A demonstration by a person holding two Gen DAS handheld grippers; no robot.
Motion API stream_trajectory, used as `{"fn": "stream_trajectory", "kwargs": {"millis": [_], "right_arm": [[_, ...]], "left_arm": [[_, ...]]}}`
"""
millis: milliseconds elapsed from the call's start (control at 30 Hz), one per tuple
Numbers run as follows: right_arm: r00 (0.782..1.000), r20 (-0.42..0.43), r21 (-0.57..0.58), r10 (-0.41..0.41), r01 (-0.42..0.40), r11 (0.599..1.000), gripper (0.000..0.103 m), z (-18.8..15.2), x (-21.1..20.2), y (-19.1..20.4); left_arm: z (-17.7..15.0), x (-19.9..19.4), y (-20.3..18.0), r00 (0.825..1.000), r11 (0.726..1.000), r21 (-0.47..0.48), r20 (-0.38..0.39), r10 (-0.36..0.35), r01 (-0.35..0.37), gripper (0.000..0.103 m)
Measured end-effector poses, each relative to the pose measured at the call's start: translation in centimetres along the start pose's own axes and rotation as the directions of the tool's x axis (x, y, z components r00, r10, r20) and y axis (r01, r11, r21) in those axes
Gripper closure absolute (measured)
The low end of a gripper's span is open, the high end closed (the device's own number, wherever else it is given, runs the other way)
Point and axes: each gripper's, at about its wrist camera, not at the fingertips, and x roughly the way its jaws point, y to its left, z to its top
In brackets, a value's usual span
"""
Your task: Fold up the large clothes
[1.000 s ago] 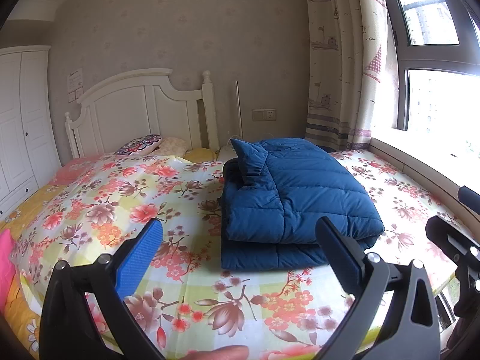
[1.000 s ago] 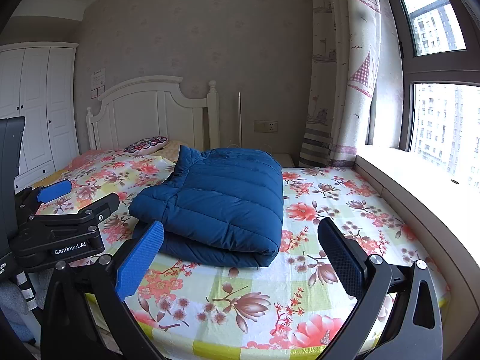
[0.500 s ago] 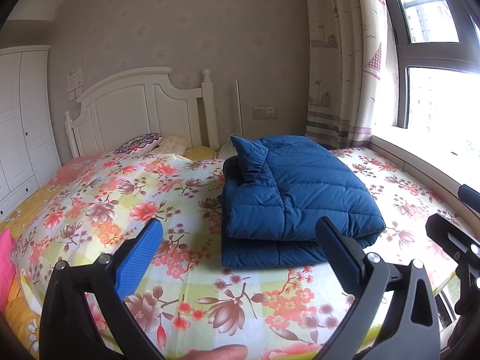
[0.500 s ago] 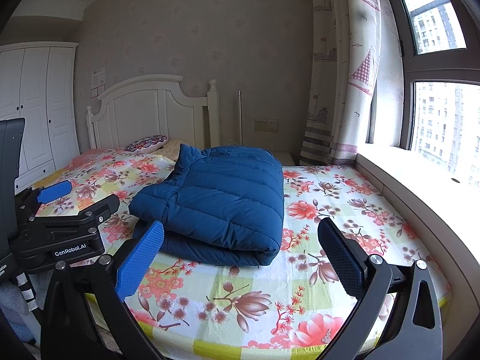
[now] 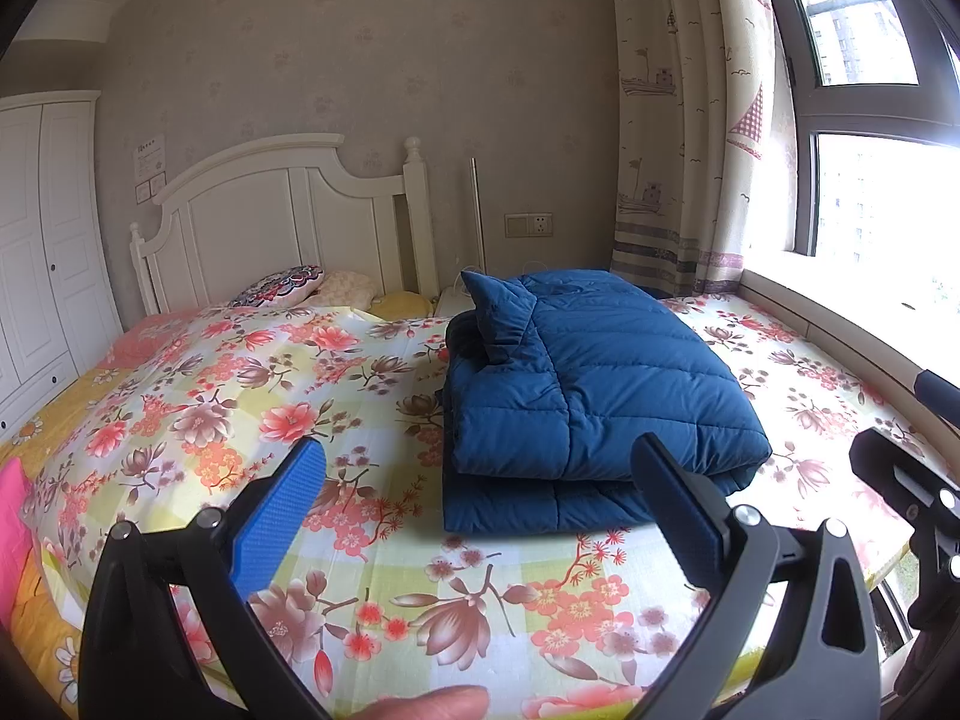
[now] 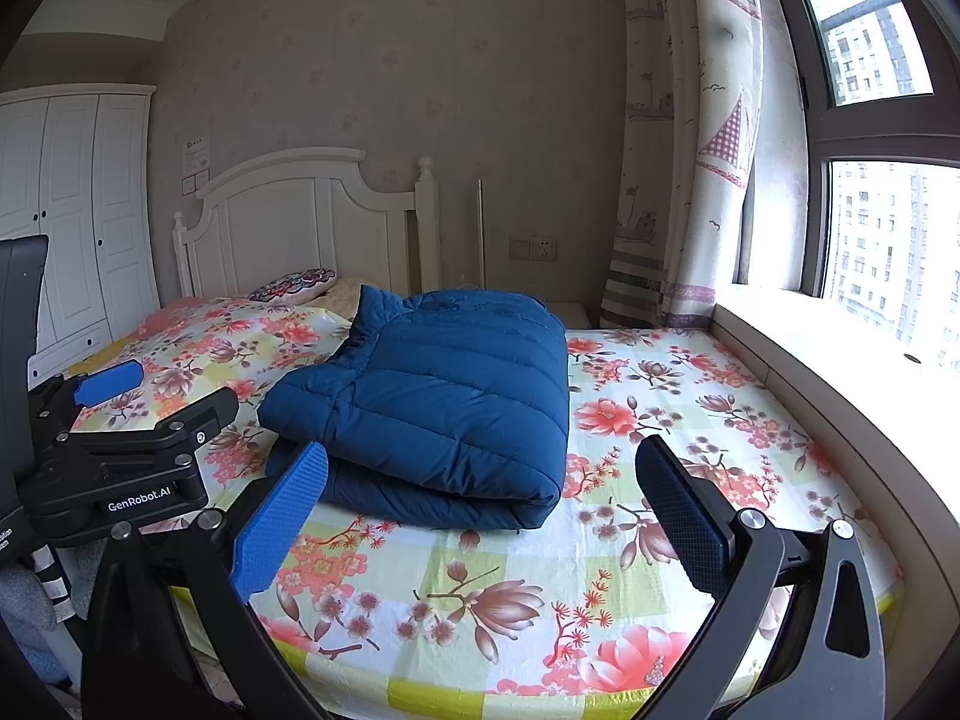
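A folded blue padded jacket (image 5: 591, 387) lies on the floral bed (image 5: 252, 396), on the half nearer the window (image 5: 870, 192) and well short of the white headboard (image 5: 270, 222). The left gripper (image 5: 477, 468) hangs near the jacket's front edge, jaws spread and empty. The right gripper (image 6: 480, 468) hangs there too, jaws likewise spread, touching nothing. A fingertip (image 5: 432, 705) shows below the jacket.
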Motion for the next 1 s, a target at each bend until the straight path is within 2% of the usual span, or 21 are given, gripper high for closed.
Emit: {"fn": "stream_trajectory", "kwargs": {"millis": [500, 667, 733, 833, 867, 900, 933, 1000], "right_arm": [[1.0, -0.011, 0.0, 0.009, -0.009, 1.0, 0.004, -0.6, 0.3, 0.2], [0.999, -0.047, 0.009, 0.019, -0.019, 1.0, 0.004, -1.2, 1.4, 0.0], [0.998, -0.063, 0.017, 0.02, -0.018, 1.0, 0.004, -1.5, 1.9, -0.3], [0.996, -0.094, 0.035, 0.013, -0.01, 0.999, 0.004, -2.0, 2.9, -0.9], [0.994, -0.113, 0.049, 0.013, -0.008, 0.999, 0.004, -2.1, 3.5, -1.4], [0.992, -0.124, 0.059, 0.01, -0.003, 0.998, 0.004, -2.1, 3.9, -2.0], [0.991, -0.136, 0.064, -0.004, 0.013, 0.998, 0.004, -2.0, 4.3, -2.9], [0.986, -0.158, 0.048, -0.046, 0.054, 0.997, 0.004, -1.0, 5.2, -5.1]], "left_arm": [[-0.1, -0.1, -0.1, 1.0, 1.0, -0.001, 0.011, -0.004, 0.004, 0.002], [-0.6, -0.1, -0.9, 0.998, 0.998, 0.021, 0.028, -0.063, 0.062, 0.002], [-0.9, 0.3, -1.3, 0.997, 0.997, 0.042, 0.03, -0.065, 0.063, 0.002], [-0.7, 2.3, -0.8, 0.992, 0.993, 0.033, -0.061, -0.112, 0.114, 0.002], [-0.6, 3.8, 0.1, 0.983, 0.991, 0.006, -0.127, -0.134, 0.136, 0.002], [-0.5, 4.7, 0.8, 0.978, 0.99, -0.011, -0.154, -0.139, 0.139, 0.002], [-0.4, 5.7, 1.7, 0.976, 0.991, -0.027, -0.175, -0.131, 0.128, 0.002], [0.7, 8.2, 5.2, 0.982, 0.999, -0.03, -0.185, -0.041, 0.036, 0.002]]}}
